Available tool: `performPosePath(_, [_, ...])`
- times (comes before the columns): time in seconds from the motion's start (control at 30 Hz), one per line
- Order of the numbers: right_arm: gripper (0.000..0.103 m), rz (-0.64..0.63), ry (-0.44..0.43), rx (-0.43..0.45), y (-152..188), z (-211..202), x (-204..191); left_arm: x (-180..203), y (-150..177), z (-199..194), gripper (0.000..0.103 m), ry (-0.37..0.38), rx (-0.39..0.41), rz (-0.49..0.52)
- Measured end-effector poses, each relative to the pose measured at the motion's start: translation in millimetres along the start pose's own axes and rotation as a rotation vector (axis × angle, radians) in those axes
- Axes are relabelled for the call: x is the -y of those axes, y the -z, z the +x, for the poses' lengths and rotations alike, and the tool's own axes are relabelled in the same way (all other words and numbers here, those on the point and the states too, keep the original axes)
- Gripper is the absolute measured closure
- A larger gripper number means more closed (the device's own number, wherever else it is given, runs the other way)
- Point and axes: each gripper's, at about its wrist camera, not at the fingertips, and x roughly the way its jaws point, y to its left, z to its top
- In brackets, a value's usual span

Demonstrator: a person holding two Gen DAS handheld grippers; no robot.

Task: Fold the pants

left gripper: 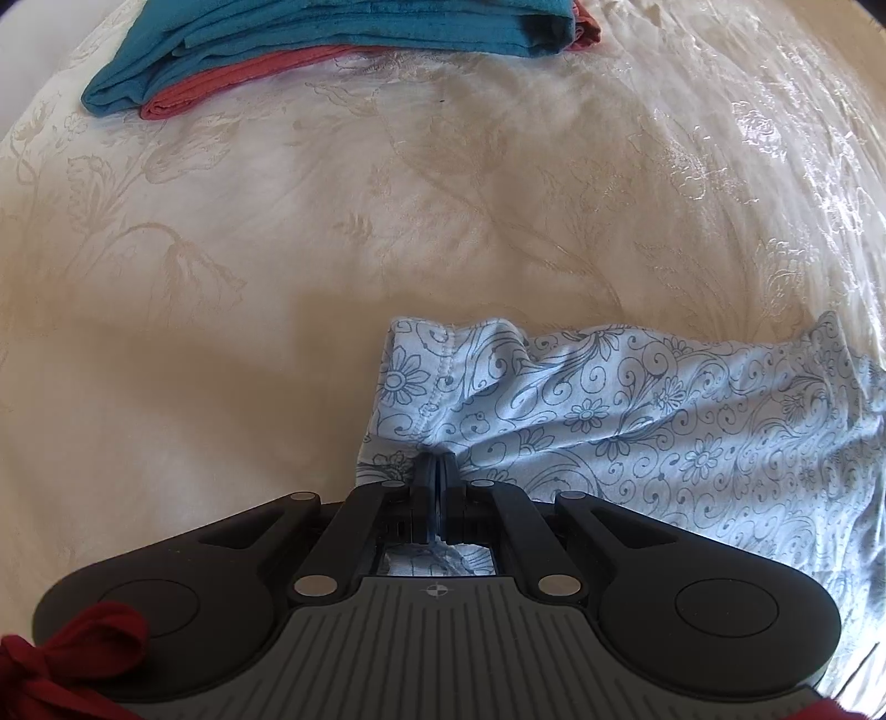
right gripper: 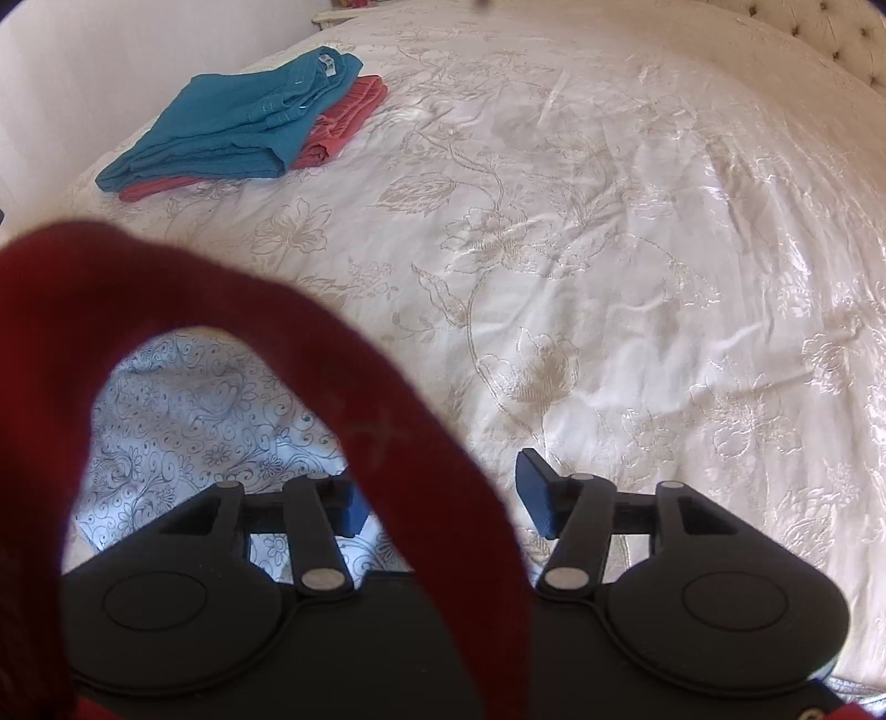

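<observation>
Here, one patterned pants (left gripper: 637, 421), two folded garments (right gripper: 232, 133).

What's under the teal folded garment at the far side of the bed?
A coral-red folded garment lies under the teal folded garment, sticking out along its near and right edges. Both rest on the cream bedspread. The rest of the red piece is covered, so anything further underneath cannot be seen.

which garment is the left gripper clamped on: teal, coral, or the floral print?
The pale blue floral-print pants. The left gripper is pinched shut on their fabric; the teal pants and coral pants lie folded, stacked at the far side of the bed, untouched.
</observation>
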Motion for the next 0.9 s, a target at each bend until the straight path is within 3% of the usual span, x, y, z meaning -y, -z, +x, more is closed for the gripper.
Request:
performPosePath(0.1, [0.045, -0.024, -0.074, -0.063, -7, 18, 5, -1, -1, 0, 0.100, 0.003, -0.002, -0.009])
performPosePath(0.17, [0.091, -0.052, -0.112, -0.037, -6, 12, 2, -3, -1, 0, 0.100, 0.005, -0.003, -0.015])
performPosePath(0.27, [0.090, -0.165, -0.111, 0.032, 1, -16, -24, -3, 0, 0, 0.100, 0.000, 0.000, -0.017])
performPosePath(0.47, [0.090, -0.316, -0.120, 0.006, 36, -30, -69, 1, 1, 0, 0.100, -0.020, 0.001, -0.011])
performPosePath(0.6, [0.082, -0.292, -0.128, -0.051, 43, -19, -70, 3, 0, 0, 0.100, -0.020, -0.004, -0.008])
performPosePath(0.67, [0.061, -0.299, -0.136, -0.083, 40, -17, -68, 2, -1, -1, 0.100, -0.017, -0.006, -0.011])
performPosePath(0.7, [0.057, -0.297, -0.150, -0.086, 38, -18, -65, 2, -2, -2, 0.100, -0.015, -0.007, -0.013])
performPosePath(0.9, [0.056, -0.184, -0.095, 0.044, 22, -46, -23, 0, -2, -1, 0.100, -0.016, -0.003, -0.020])
